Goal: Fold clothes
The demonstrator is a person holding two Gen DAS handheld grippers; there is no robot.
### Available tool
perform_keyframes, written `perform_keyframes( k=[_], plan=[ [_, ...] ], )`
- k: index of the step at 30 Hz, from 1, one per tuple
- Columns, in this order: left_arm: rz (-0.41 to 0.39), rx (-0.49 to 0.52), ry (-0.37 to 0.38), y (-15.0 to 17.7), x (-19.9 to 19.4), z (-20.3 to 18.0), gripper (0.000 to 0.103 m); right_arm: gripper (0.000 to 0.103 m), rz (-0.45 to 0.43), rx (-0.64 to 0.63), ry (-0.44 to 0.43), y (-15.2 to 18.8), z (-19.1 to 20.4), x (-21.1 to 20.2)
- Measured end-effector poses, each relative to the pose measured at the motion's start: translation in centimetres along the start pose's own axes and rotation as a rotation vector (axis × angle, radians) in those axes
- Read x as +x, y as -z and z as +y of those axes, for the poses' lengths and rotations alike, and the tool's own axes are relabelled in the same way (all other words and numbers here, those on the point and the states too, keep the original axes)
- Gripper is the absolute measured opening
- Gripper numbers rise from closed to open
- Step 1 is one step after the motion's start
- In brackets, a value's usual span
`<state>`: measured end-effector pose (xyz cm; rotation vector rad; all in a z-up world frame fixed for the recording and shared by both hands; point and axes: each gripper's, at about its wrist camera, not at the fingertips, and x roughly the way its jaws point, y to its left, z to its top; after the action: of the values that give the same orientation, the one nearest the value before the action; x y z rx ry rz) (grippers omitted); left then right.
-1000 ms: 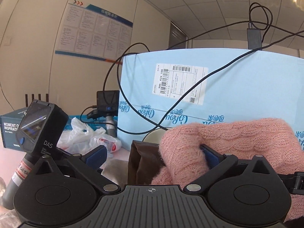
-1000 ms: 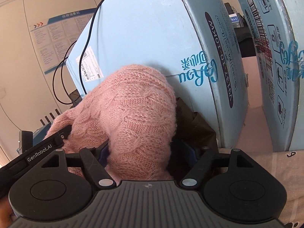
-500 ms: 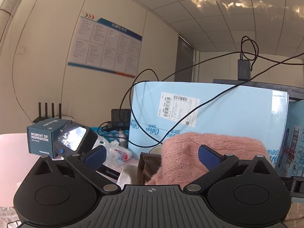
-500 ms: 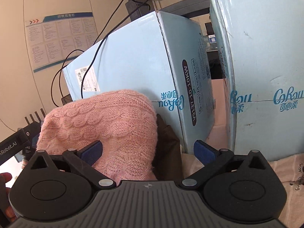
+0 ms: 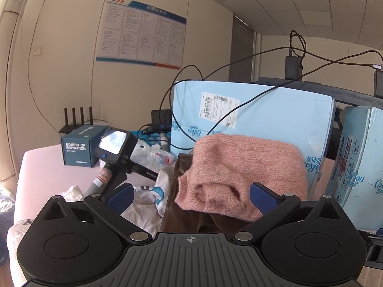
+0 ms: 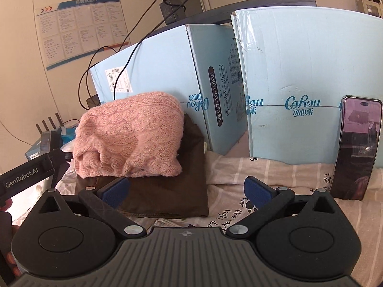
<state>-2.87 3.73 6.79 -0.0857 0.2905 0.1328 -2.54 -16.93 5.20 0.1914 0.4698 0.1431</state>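
Bedding with pale stripes and printed lettering (image 6: 241,167) covered the surface on my right; a pink sheet (image 5: 45,165) covered it on my left. Light blue cartons (image 6: 158,71) stood along the back, cables draped over them, and a notice board (image 5: 143,40) hung on the cream wall. A phone (image 6: 354,148) leaned upright against the right-hand carton. The folded pink knitted sweater (image 6: 129,138) rested on a folded brown garment (image 6: 165,191), close against the cartons. My right gripper (image 6: 186,189) had just been opening; its jaws stood fully apart, holding nothing, where a second earlier the sweater sat between them. My left gripper (image 5: 191,195) was likewise spread wide and empty. Both had drawn back from the pile since then.
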Motion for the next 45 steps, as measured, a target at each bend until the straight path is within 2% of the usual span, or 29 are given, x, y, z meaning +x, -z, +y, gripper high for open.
perform_keyframes(
  k=[5,11,14,18,23,29,45],
  plan=[
    [0.026,-0.007,-0.069,0.3,-1.1,-1.0,0.103,0.103,0.031,-0.03,-0.12,-0.4,-0.8,-1.2],
    [0.041,-0.044,-0.11,0.4,-1.2,-1.7,0.103,0.103,-0.013,-0.017,-0.166,-1.2,-2.3,-2.4],
    [0.056,-0.029,-0.078,0.5,-1.2,-2.3,0.103,0.103,-0.032,-0.016,-0.148,-1.4,-2.8,-2.3],
    [0.104,-0.02,-0.011,0.8,-1.0,-2.5,0.103,0.103,-0.004,-0.032,-0.109,-1.1,-2.9,-1.2],
    [0.15,-0.095,-0.006,0.9,-0.6,-1.0,0.103,0.103,0.042,-0.044,-0.075,-0.4,-2.8,0.1],
    [0.164,-0.066,-0.038,1.0,-0.4,-0.9,0.103,0.103,0.068,-0.057,-0.055,-0.1,-2.6,0.6],
    [0.123,-0.028,-0.09,0.9,-1.3,-1.1,0.103,0.103,0.06,-0.077,-0.038,-0.2,-2.2,0.1]
  ],
)
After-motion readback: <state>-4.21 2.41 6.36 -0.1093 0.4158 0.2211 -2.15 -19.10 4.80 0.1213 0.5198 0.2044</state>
